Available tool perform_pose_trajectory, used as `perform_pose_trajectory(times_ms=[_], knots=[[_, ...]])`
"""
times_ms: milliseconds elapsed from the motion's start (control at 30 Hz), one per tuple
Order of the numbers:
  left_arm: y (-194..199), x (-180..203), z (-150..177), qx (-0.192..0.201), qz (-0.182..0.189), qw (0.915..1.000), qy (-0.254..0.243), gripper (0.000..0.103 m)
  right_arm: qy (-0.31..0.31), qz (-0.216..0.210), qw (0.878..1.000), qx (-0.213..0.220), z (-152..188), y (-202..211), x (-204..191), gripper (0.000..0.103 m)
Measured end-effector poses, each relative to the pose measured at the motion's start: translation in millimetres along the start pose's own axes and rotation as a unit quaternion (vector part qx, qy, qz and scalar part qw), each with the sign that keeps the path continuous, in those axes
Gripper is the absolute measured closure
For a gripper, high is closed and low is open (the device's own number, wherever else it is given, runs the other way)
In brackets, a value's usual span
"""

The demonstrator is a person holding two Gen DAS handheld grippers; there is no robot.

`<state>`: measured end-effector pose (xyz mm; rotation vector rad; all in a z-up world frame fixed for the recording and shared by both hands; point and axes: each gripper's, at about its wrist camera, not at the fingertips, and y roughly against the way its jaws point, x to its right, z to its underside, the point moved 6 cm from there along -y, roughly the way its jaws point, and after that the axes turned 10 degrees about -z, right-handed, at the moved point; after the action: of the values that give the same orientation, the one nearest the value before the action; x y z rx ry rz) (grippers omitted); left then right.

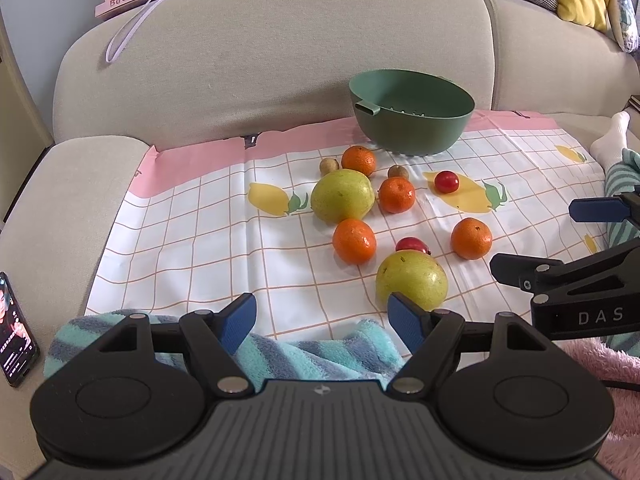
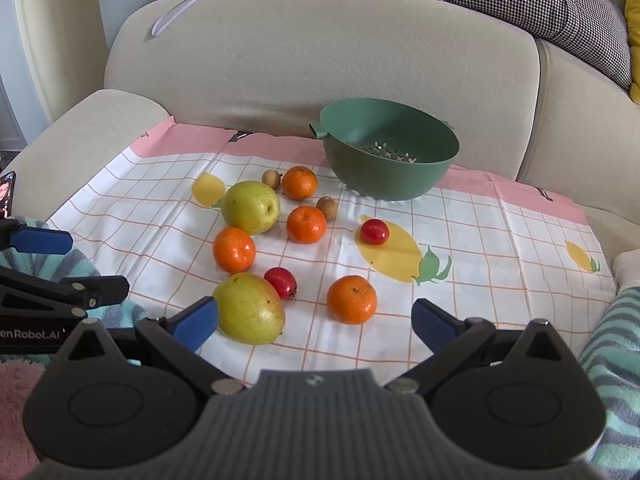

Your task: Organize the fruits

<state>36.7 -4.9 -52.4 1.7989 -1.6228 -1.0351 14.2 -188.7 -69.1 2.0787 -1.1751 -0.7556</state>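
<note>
In the left wrist view, the left gripper (image 1: 322, 322) is seen with its blue pads spread wide and nothing between them, held low over a striped teal blanket (image 1: 304, 354). A green colander (image 1: 412, 120) is set at 12 o'clock on the checked lemon-print cloth (image 1: 180, 232), with the fruit scattered before it: four tangerines, two pears, two red cherry tomatoes and two small brown longans. The near pear (image 1: 412, 282) is found just beyond the right pad, at 1 o'clock. The right gripper (image 1: 560, 236) is seen at 3 o'clock, also spread. A phone (image 1: 14, 330) is propped at 9 o'clock. In the right wrist view, the right gripper (image 2: 316, 324) is shown gaping and empty; the near pear (image 2: 250, 310) is placed just beside its left pad at 11 o'clock, a tangerine (image 2: 352, 299) at 12 o'clock, and the colander (image 2: 390, 150) farther off at 1 o'clock.
</note>
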Motion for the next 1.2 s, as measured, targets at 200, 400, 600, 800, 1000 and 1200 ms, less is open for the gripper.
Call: perform_pose_trajectory(times_ms=[200, 400, 600, 800, 1000, 1200], knots=[[-1.0, -0.8, 1.6, -0.002, 0.003, 1.0000, -0.002, 0.015, -0.001, 0.002, 1.000, -0.008, 1.7, -2.3, 1.3, 0.004], [-0.9, -0.1, 2.2, -0.002, 0.004, 1.0000, -0.003, 0.015, -0.002, 0.002, 1.000, -0.011, 1.9, -2.8, 1.8, 0.004], [-0.4, 1.2, 3.1, -0.001, 0.003, 1.0000, -0.004, 0.015, -0.001, 0.003, 1.000, -0.015, 3.0, -3.3, 1.4, 0.004], [-0.1, 2.3, 3.9, 0.000, 0.004, 1.0000, -0.005, 0.015, 0.000, 0.003, 1.000, -0.016, 3.3, -3.1, 1.1, 0.004], [-0.2, 2.3, 3.7, -0.001, 0.004, 1.0000, -0.005, 0.015, 0.000, 0.003, 1.000, -0.016, 2.8, -3.1, 0.9, 0.004], [-0.1, 2.4, 3.7, -0.001, 0.004, 1.0000, -0.005, 0.015, 0.000, 0.003, 1.000, -0.016, 2.9, -3.1, 0.9, 0.004]])
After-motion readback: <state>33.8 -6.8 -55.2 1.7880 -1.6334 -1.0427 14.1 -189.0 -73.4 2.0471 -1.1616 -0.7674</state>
